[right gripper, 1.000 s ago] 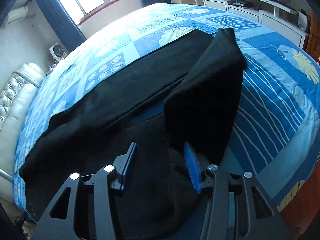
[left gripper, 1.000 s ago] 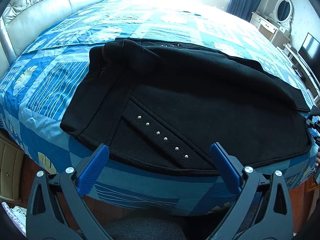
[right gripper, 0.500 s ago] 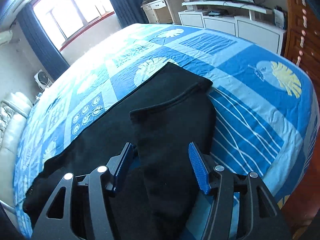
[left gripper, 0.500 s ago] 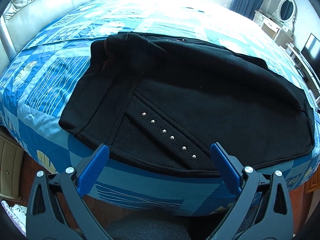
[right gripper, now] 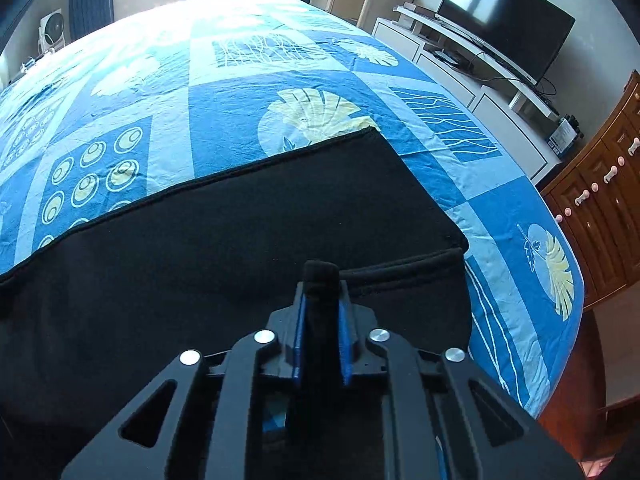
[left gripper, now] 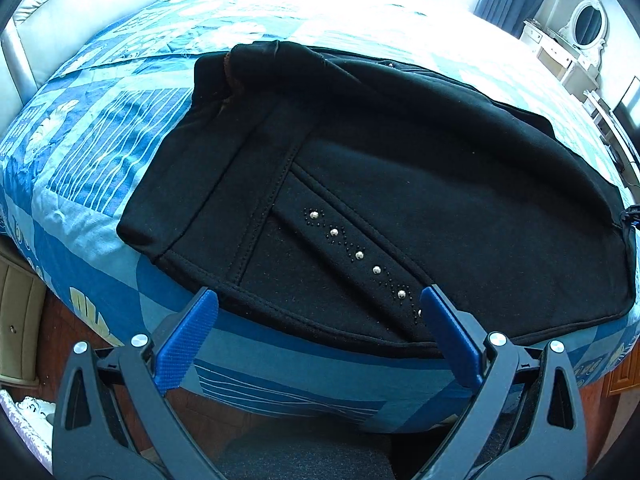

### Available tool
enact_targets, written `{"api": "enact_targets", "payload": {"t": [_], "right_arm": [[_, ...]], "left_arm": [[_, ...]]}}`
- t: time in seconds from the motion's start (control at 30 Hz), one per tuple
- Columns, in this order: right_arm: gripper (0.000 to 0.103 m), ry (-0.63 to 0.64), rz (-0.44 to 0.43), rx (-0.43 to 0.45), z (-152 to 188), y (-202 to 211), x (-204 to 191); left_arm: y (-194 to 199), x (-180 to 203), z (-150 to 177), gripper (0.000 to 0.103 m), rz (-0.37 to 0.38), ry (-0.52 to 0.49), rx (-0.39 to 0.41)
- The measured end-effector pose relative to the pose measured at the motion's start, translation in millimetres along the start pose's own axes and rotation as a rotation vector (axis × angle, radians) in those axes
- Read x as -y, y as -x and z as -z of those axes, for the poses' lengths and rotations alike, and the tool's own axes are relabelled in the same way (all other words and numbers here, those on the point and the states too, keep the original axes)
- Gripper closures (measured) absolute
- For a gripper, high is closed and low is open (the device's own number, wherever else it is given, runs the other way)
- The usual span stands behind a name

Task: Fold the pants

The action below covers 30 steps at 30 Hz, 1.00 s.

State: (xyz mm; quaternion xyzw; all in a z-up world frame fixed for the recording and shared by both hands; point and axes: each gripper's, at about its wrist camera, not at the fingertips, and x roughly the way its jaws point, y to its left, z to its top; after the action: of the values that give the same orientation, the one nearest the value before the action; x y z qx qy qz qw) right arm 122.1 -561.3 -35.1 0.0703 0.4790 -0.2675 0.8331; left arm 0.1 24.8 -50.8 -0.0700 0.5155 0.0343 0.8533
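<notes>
**Right gripper pinches pant leg as black pants lie across patterned bed**

We saw the black pants [left gripper: 400, 184] spread flat on the blue patchwork bedspread [left gripper: 100, 152], their waistband end toward the left and a diagonal row of silver studs [left gripper: 360, 256] running along a pocket seam near the bed's front edge. Our left gripper [left gripper: 320, 308] hung just off that front edge with its blue-padded fingers [left gripper: 188, 332] spread wide and nothing between them, the fingertips lying level with the hem of the fabric. Our right gripper [right gripper: 322, 316] was clamped on a bunched fold of the pants [right gripper: 240, 248] at the leg end, a roll of black cloth standing up between its closed pads. Beyond it, the leg cuff lay flat, one corner reaching a yellow leaf print. A television [right gripper: 504, 20] stood on a white cabinet [right gripper: 480, 76] beside the bed, and a white dressing table with an oval mirror [left gripper: 586, 24] showed in the left view.
</notes>
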Motion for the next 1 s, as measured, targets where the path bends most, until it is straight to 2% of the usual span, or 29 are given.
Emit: {"api": "enact_targets", "payload": {"t": [0.13,0.27,0.37,0.47,0.57,0.87,0.93,1.0], "right_arm": [[0.093,-0.106,-0.088,0.093,14,36,55],[0.093,-0.234,-0.114,0.165,44,54,127],[0.093,-0.383,-0.159,0.149,75,46,179],[0.093,-0.517,-0.216,0.078,106,21,215],[0.093,-0.627,-0.281,0.022,129,-4,230],[0.093,-0.830,-0.414,0.027,145,-21,251],[0.090,-0.875,-0.414,0.038,150,-18,259],[0.085,-0.899,-0.358,0.063,154,-10,267]], "left_arm": [[0,1,1,0.002,0.003,0.004,0.001],[3,6,2,0.002,0.005,-0.009,0.012],[4,8,4,0.002,0.010,-0.006,0.007],[4,12,5,0.002,0.014,-0.010,0.003],[6,15,6,0.002,0.011,-0.018,0.014],[17,12,1,0.002,0.036,-0.028,0.059],[19,11,-2,0.002,0.029,-0.056,0.071],[22,8,-6,0.002,0.037,-0.082,0.084]]}}
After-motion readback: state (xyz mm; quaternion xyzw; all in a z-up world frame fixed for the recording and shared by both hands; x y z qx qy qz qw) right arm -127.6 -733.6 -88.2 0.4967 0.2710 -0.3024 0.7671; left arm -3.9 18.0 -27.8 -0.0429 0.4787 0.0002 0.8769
